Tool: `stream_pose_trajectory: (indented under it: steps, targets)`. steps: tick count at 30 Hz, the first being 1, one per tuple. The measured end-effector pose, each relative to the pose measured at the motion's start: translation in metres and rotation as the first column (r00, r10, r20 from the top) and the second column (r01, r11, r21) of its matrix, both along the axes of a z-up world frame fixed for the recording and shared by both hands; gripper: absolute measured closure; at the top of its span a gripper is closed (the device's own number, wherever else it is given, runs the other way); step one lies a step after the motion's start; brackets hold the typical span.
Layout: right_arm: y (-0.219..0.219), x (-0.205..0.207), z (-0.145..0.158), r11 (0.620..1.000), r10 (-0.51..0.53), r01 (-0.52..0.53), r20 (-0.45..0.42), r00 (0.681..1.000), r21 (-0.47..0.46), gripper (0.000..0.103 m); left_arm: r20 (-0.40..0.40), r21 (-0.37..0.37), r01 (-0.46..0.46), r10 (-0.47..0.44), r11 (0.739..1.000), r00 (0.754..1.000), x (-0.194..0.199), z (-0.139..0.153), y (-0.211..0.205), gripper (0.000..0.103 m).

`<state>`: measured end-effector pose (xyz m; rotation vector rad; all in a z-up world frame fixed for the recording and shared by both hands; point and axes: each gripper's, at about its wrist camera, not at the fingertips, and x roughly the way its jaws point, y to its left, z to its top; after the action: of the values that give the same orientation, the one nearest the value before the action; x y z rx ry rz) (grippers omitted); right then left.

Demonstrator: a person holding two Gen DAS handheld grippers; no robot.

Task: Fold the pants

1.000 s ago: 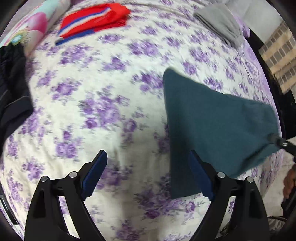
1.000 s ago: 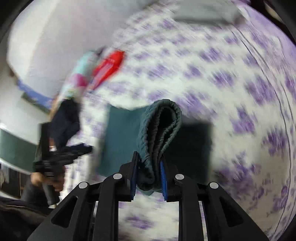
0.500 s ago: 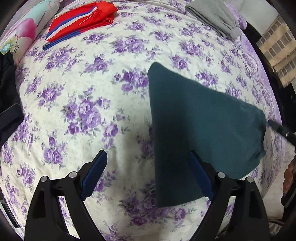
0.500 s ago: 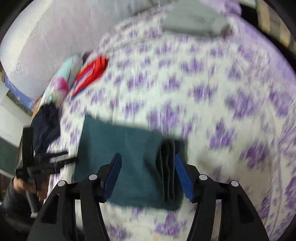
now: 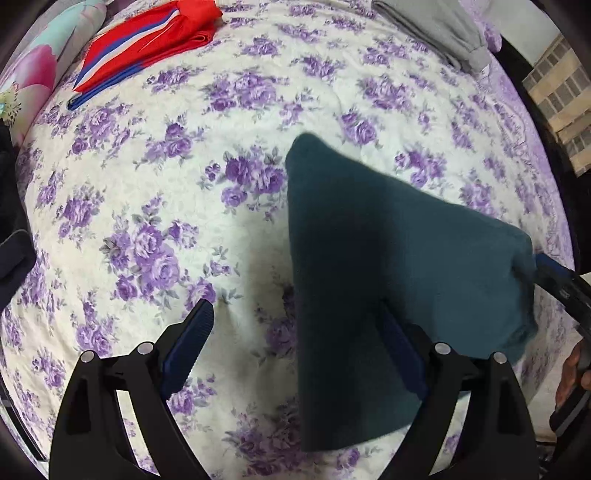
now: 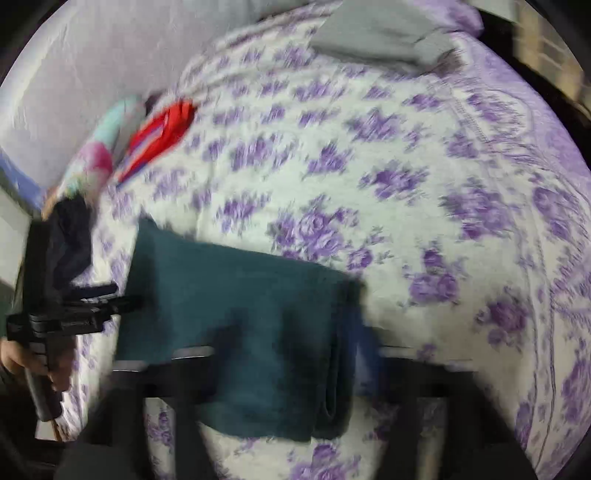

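Note:
The dark teal pants [image 5: 388, 266] lie folded into a flat stack on the purple-flowered bedspread [image 5: 166, 206]. My left gripper [image 5: 295, 343] is open above the near edge of the stack, with its right finger over the cloth. In the right wrist view the folded pants [image 6: 251, 325] lie just in front of my right gripper [image 6: 288, 354], which is open and blurred by motion. The right gripper also shows at the stack's right corner in the left wrist view [image 5: 557, 280]. The left gripper shows at the far left of the right wrist view [image 6: 74, 306].
Folded red pants with blue and white stripes [image 5: 147, 40] lie at the far left of the bed. Folded grey pants [image 5: 436, 29] lie at the far right. A dark garment [image 5: 11, 229] lies at the left edge. A floral pillow [image 5: 40, 62] sits beyond it.
My right gripper opened and let go of the teal pants, which now lie flat on the bed. It has drawn back low behind the stack. My left gripper stayed open.

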<state>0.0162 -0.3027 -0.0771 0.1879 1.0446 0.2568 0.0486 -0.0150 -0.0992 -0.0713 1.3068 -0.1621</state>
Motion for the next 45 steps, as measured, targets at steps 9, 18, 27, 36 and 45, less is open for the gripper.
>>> stream_pose_trajectory:
  steps: [9,18,27,36,45]
  targets:
    - [-0.013,-0.005,-0.039,0.993,-0.034,0.05,-0.143,0.989,0.108,0.026,-0.051,-0.048,-0.018,0.016,0.999,0.999,-0.001,-0.007,0.002,0.017]
    - [0.003,-0.007,-0.056,0.986,0.017,0.014,-0.187,0.982,0.166,0.029,-0.171,-0.153,0.124,-0.15,0.98,0.974,-0.002,-0.036,-0.032,0.007]
    - [0.009,0.002,-0.061,0.986,0.015,0.017,-0.19,0.982,0.168,0.019,-0.231,-0.259,0.019,-0.081,0.966,0.97,0.014,-0.042,-0.016,0.005]
    - [-0.001,0.0,-0.057,0.981,-0.013,0.057,-0.226,0.974,0.185,0.076,-0.198,-0.112,0.057,-0.078,0.992,0.977,0.017,-0.036,-0.043,0.037]
    - [0.033,0.002,0.011,0.959,0.129,-0.106,-0.075,0.989,0.263,0.081,0.041,-0.16,0.121,-0.116,0.98,0.992,-0.004,0.034,-0.027,0.086]
